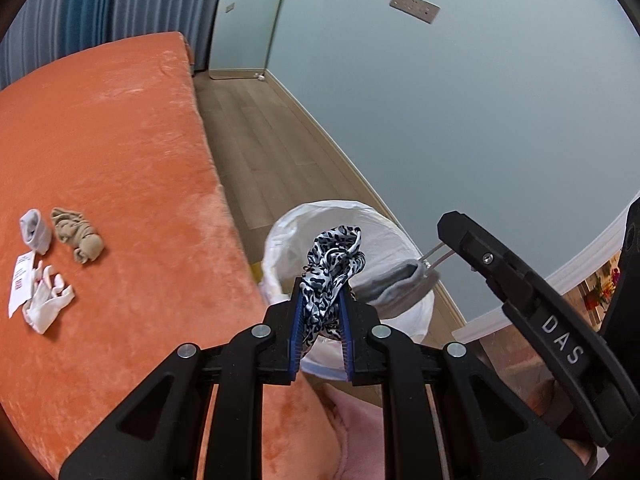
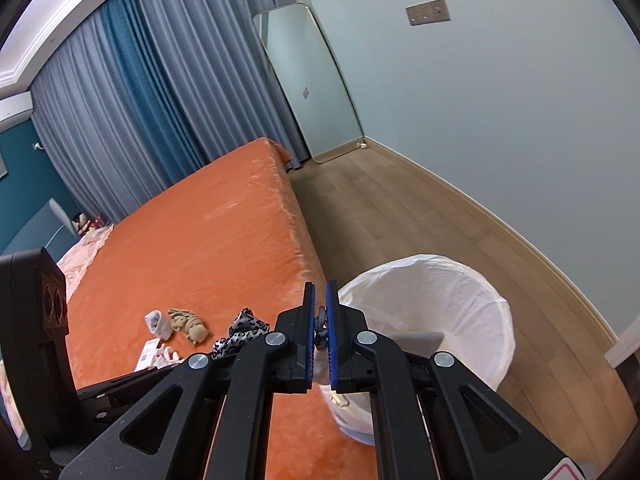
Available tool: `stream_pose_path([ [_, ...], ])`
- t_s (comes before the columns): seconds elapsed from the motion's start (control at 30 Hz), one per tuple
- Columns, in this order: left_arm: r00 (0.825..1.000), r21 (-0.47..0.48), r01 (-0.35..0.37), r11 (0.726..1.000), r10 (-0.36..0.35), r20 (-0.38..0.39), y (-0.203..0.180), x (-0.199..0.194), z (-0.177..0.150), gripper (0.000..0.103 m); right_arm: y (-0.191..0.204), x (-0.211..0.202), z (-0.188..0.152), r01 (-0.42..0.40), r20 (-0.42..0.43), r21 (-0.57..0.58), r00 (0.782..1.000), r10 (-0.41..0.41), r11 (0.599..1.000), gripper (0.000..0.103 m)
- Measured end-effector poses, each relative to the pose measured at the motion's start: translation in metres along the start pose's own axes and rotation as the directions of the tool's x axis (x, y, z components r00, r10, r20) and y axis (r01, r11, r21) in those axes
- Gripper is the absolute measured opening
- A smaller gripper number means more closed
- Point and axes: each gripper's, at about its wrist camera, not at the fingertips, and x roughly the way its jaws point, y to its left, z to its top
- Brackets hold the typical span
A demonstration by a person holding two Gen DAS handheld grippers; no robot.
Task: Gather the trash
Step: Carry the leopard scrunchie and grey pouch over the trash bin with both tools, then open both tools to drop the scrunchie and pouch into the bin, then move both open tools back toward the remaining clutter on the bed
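The left gripper (image 1: 322, 300) is clenched on a leopard-print cloth (image 1: 334, 264), its blue pads pinching the bunched fabric, whose free end sticks up past the fingertips. It hangs at the edge of the bed (image 1: 120, 140), with the bin (image 1: 288, 232), lined with a white bag, on the floor just beyond and below.

To do this step well, the cloth should be carried fully over the bin's mouth before the pads part, low enough that the loose end falls inside the liner rather than draping over the rim.

The right gripper (image 2: 320, 320) is closed nearly all the way, pinching something small and dark between its pads; a grey sock (image 1: 400, 276) hangs at its tip in the left wrist view, over the bin's opening. It seems ready to drop.

Still on the orange cover lie a rolled grey sock (image 1: 36, 232), a beige sock (image 1: 78, 236), a white glove (image 1: 46, 304) and a paper slip (image 1: 20, 284), well apart from the bin.
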Motion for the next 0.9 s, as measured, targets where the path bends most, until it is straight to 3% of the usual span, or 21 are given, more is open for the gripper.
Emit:
stream_pose_path([
  [0.33,0.999,0.030,0.025,0.999,-0.024,-0.031,-0.030,0.033,0.013,0.017,-0.026,0.005,0.000,0.033,-0.003,0.038,0.999,-0.033,0.999,0.005],
  [0.5,1.000,0.007,0.006,1.000,-0.005,-0.024,-0.031,0.040,0.017,0.043,-0.031,0.006,0.000,0.045,0.001,0.066,0.999,-0.046,0.997,0.013],
  [0.9,1.000,-0.010,-0.016,1.000,0.016,-0.024,-0.019,0.035,0.015,0.045,-0.031,0.013,-0.008,0.054,-0.032,0.075,0.998,-0.052,0.996,0.016],
])
